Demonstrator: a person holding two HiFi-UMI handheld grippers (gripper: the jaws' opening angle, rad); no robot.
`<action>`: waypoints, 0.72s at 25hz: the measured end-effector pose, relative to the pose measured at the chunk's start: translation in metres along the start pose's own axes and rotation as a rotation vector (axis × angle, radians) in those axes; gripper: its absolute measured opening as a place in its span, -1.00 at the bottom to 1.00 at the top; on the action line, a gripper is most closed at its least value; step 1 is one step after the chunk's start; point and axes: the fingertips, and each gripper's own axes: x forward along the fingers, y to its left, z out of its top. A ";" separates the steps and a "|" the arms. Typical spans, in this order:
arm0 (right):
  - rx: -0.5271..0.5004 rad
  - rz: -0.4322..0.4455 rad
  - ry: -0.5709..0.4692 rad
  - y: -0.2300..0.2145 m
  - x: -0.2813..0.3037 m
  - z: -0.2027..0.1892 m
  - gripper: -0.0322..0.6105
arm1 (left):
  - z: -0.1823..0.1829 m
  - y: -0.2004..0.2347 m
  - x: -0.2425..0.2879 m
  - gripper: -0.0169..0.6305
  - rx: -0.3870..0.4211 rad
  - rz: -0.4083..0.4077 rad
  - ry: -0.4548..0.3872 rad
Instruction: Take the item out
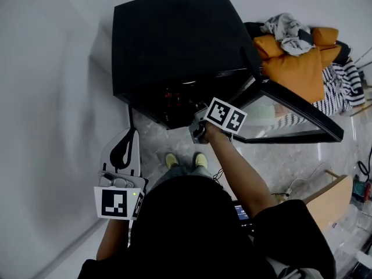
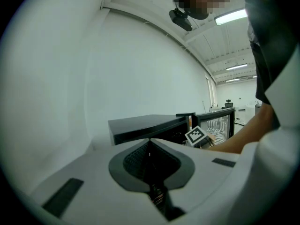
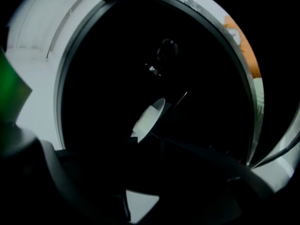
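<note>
A black cabinet [image 1: 174, 39] stands on the floor with its glass door [image 1: 296, 112] swung open to the right. My right gripper [image 1: 197, 129] reaches into the cabinet's dark opening. In the right gripper view the inside is nearly black, and a pale tilted item [image 3: 149, 117] lies ahead of the right gripper [image 3: 140, 165]. Its dark jaws stand apart with nothing visible between them. My left gripper [image 1: 125, 144] hangs low at the left, away from the cabinet [image 2: 140, 125]. The left gripper [image 2: 150, 142] has its jaws closed together and holds nothing.
Orange, grey and striped clothes [image 1: 302, 57] are piled right of the cabinet. A wooden board [image 1: 328, 202] and cables [image 1: 290, 188] lie at the lower right. A white wall [image 1: 46, 97] runs along the left. The person's yellow shoes [image 1: 185, 159] stand on the marble floor before the cabinet.
</note>
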 end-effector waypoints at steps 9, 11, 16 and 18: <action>0.160 0.016 -0.045 0.006 0.030 0.011 -0.42 | 0.000 0.023 0.001 -0.92 0.007 0.002 -0.002; 0.204 0.009 -0.038 0.003 0.034 0.010 -0.43 | 0.001 0.024 0.002 -0.92 0.009 -0.002 -0.004; 0.276 0.013 -0.047 0.001 0.039 0.012 -0.43 | 0.001 0.024 0.007 -0.92 0.012 -0.016 0.000; 0.281 0.011 -0.055 0.003 0.039 0.014 -0.50 | 0.001 0.025 0.008 -0.92 0.012 -0.018 -0.001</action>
